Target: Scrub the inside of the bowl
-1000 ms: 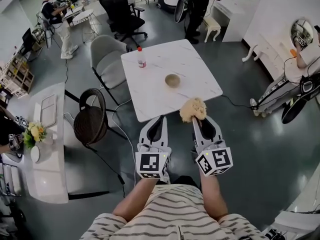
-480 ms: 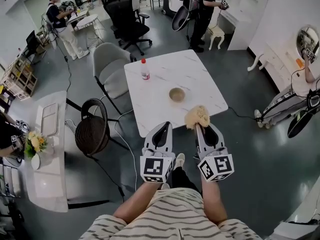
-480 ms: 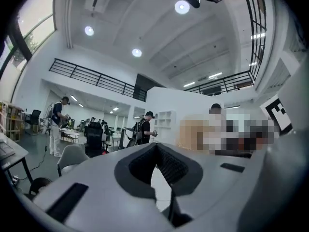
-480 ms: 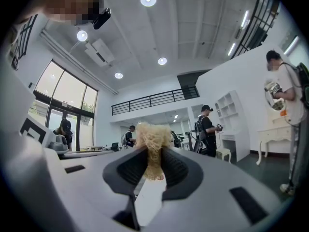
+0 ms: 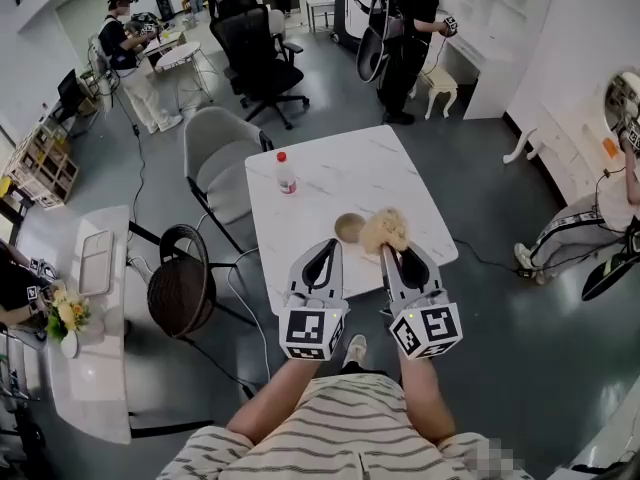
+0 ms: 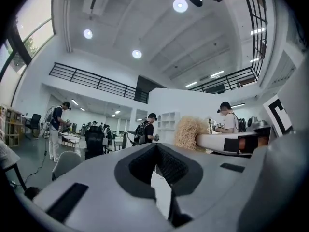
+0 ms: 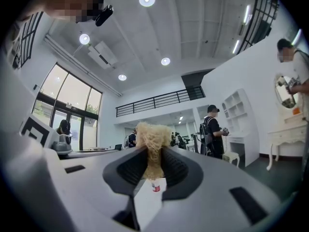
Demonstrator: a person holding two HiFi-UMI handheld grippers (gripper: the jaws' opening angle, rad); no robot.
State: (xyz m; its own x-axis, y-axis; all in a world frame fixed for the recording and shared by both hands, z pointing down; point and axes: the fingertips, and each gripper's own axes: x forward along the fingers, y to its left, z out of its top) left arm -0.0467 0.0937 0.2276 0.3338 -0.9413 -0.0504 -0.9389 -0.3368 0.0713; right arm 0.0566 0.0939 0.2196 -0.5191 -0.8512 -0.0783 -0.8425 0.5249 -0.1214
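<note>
Right gripper (image 5: 392, 251) pinches scrubber (image 5: 384, 230); left gripper (image 5: 324, 245) closed; bowl (image 5: 349, 227) on white table (image 5: 340, 173); grey floor (image 5: 510, 353).

Table (image 5: 400, 183): white, faint grey veining.
Bowl (image 5: 349, 227): tan.
Scrubber (image 5: 384, 230): pale straw yellow.
Bottle (image 5: 286, 175): clear, red cap.
Left gripper (image 5: 322, 249): light grey, black pads, black-and-white marker cube.
Right gripper (image 5: 398, 255): same colours.
Shirt (image 5: 350, 418): cream, dark stripes.
Floor (image 5: 520, 348): dark grey.
</note>
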